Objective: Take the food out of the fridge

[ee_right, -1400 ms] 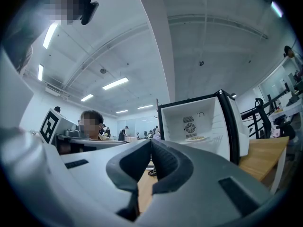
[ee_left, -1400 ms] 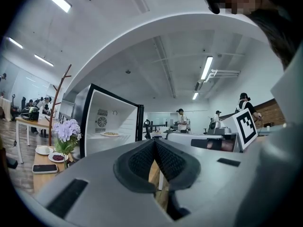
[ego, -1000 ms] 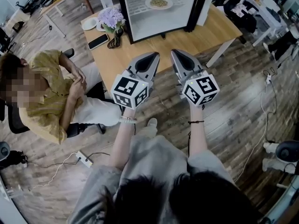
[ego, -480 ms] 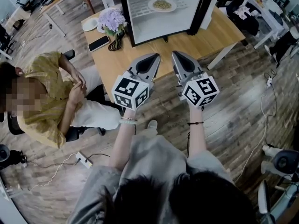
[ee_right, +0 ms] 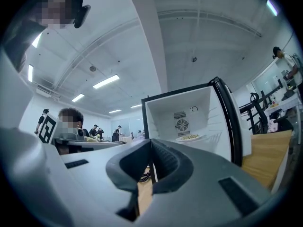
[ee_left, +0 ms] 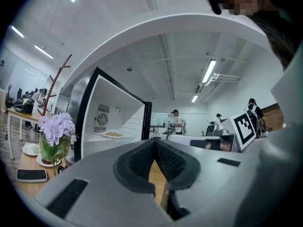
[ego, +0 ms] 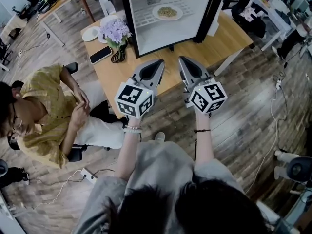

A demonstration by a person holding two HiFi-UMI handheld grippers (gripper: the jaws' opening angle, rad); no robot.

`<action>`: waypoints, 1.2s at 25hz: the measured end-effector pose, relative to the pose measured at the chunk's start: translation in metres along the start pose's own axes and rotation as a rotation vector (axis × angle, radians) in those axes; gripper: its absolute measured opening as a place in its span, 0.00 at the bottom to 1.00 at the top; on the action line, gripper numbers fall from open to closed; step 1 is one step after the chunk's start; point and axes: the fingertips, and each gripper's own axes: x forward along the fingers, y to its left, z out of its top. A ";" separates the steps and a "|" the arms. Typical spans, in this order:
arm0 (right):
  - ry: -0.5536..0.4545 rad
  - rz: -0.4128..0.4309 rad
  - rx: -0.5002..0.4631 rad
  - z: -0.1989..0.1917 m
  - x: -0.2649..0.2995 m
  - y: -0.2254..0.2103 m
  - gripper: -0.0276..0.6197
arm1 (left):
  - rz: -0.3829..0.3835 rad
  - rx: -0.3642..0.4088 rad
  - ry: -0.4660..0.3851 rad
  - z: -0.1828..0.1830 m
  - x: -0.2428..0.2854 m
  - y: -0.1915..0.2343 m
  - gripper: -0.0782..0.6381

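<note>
A small open fridge [ego: 168, 11] stands on a wooden table [ego: 231, 33]. On its wire shelf lies a white plate of food [ego: 167, 12], which also shows in the left gripper view as the plate [ee_left: 112, 135] and in the right gripper view as the plate [ee_right: 189, 137]. My left gripper [ego: 156, 66] and right gripper [ego: 184, 64] hover side by side over the table's near edge, pointing level at the fridge and well short of it. Both are shut and empty, as the left gripper [ee_left: 154, 144] and right gripper [ee_right: 151, 143] show in their own views.
A vase of purple flowers [ego: 115, 31], a phone [ego: 101, 55] and a white saucer [ego: 91, 33] sit on the table left of the fridge. A person in a yellow shirt [ego: 48, 106] sits at the left. A power strip [ego: 87, 171] and cables lie on the floor.
Both grippers have moved forward together toward the table and fridge, from over the floor to over the table's near edge. Their jaws have stayed shut.
</note>
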 end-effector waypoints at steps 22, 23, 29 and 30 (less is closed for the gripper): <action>-0.006 0.053 0.112 0.003 0.064 -0.064 0.06 | 0.063 -0.028 0.016 -0.006 0.061 0.050 0.12; -0.012 0.052 0.127 0.004 0.067 -0.069 0.06 | 0.069 -0.030 0.017 -0.007 0.065 0.052 0.12; -0.016 0.028 0.226 -0.001 0.089 -0.104 0.06 | 0.110 -0.039 0.020 -0.009 0.087 0.069 0.12; -0.017 0.022 0.246 -0.003 0.093 -0.110 0.06 | 0.119 -0.040 0.021 -0.010 0.090 0.072 0.12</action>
